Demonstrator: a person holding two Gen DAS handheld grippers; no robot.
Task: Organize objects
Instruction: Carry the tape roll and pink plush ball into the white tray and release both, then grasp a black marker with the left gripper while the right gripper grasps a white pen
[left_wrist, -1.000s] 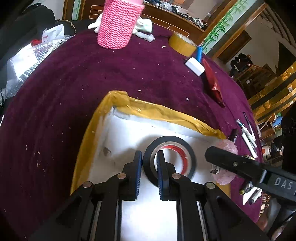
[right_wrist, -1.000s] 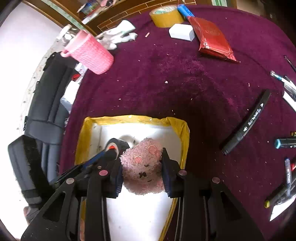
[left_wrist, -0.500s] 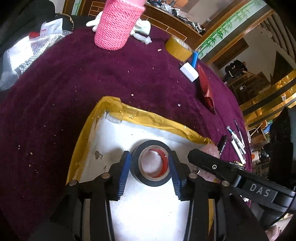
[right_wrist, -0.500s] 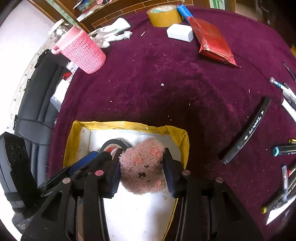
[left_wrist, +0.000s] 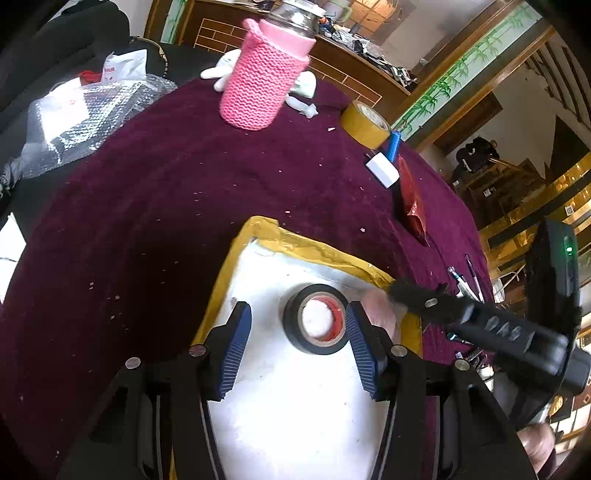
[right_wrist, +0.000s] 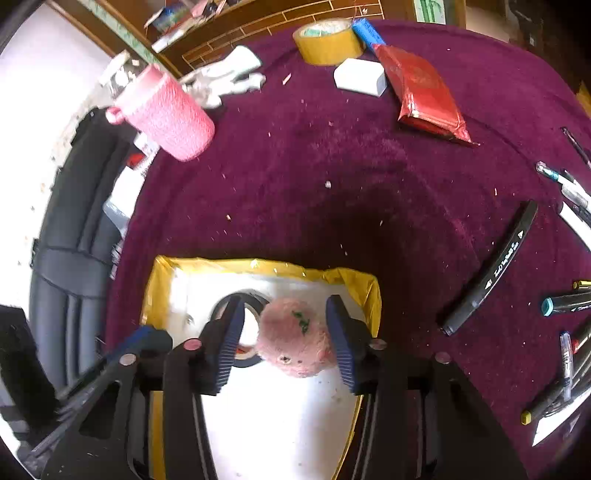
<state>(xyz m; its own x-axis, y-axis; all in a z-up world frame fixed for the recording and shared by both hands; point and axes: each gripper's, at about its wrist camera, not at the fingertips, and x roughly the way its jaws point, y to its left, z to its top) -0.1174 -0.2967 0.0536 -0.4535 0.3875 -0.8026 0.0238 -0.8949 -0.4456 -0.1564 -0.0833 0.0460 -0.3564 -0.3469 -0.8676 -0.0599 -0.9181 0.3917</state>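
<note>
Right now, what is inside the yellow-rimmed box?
Inside the box: a black tape roll lying flat and a pink plush toy beside it on the white floor. Both tongs are opening, clear of them. The near end is hidden by the tongs.

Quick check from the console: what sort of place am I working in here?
Probably a home living or dining room: a round table under a maroon cloth, wooden panelling behind it, a staircase to one side, a black chair pulled up.

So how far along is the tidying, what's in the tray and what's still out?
Done: black tape roll and pink plush ball lie in the yellow-rimmed tray. In hand: nothing; left gripper and right gripper are opening. Left: markers, yellow tape, eraser, red packet.
</note>
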